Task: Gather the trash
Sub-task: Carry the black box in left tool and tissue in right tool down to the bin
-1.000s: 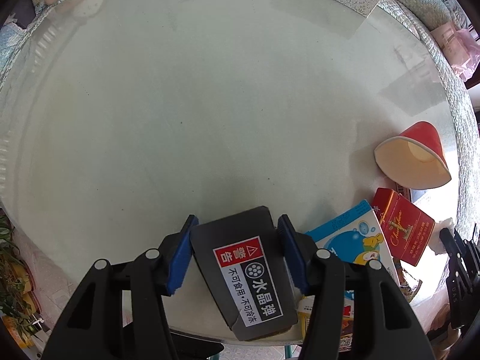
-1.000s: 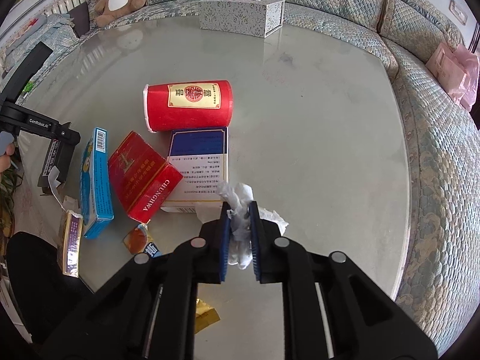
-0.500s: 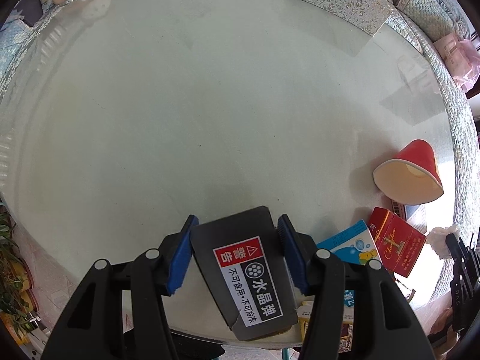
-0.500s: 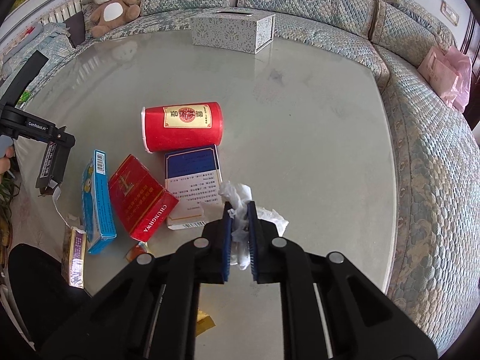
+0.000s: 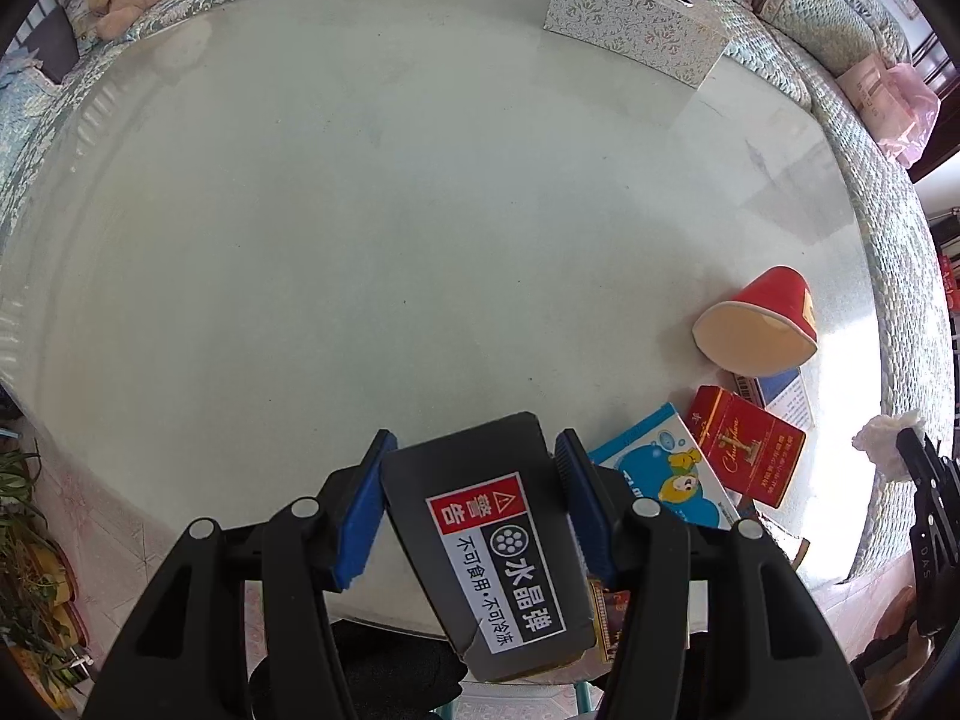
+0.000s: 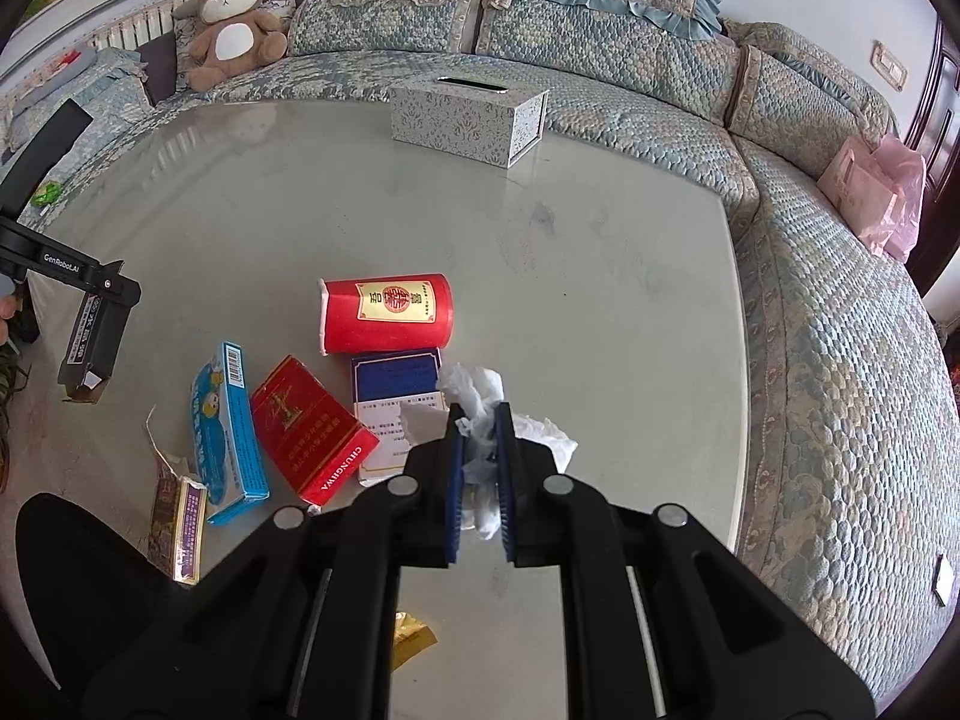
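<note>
Both grippers loaded, mid-collection.
Left gripper (image 5: 471, 456) clamping black cardboard box (image 5: 480, 546); right gripper (image 6: 480, 426) pinching crumpled white tissue (image 6: 480, 402); bin unseen, presumably next.

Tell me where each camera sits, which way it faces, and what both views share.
Left wrist: sits on the left gripper, facing across the table toward the sofa; its fingers clamp a black box.
Right wrist: sits on the right gripper, facing the sofa too; its fingers pinch a crumpled tissue.
Shared: red cup, red pack, tissue box.
</note>
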Tool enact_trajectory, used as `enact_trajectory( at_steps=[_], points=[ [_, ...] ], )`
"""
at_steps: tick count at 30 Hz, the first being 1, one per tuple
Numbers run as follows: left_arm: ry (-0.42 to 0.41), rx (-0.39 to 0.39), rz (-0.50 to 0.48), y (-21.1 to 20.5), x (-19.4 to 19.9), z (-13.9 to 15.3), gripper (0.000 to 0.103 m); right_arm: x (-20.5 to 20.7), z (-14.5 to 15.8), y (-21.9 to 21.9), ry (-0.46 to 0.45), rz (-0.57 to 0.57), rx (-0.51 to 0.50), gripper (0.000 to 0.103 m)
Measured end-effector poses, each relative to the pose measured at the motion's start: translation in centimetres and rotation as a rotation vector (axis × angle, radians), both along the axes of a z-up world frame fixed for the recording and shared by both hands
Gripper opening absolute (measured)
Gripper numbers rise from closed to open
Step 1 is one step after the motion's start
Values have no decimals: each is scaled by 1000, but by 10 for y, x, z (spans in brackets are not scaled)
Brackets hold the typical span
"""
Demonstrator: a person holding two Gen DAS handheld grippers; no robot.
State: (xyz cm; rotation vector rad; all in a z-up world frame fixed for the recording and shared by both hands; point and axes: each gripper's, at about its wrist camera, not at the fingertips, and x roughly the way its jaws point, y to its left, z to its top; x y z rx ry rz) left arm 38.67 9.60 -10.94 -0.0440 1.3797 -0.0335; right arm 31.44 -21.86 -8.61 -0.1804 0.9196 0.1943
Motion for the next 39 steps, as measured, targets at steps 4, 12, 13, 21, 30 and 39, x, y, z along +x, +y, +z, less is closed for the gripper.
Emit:
enact_trajectory(
  at_steps=[4, 12, 13, 21, 30, 39],
  points=[
    [-25, -11, -40, -8, -26, 24, 54, -17, 21, 6, -22, 13, 5, 11],
    [-34, -17, -125, -33, -74, 49, 54, -67, 47, 28, -29, 68, 3, 11],
    [-27, -20, -136, -34, -80, 50, 54, -74, 49, 31, -27, 76, 6, 11],
    [-33, -19, -211, -49, -134, 53, 54, -131, 55, 51, -19, 135, -9, 11],
    [-33, -31, -287, -72, -176, 53, 54, -179, 59, 71, -27, 179, -30, 11],
    [-62, -20, -337, -88, -208, 43, 54, -208, 40, 78, 15, 198, -56, 11]
  ],
)
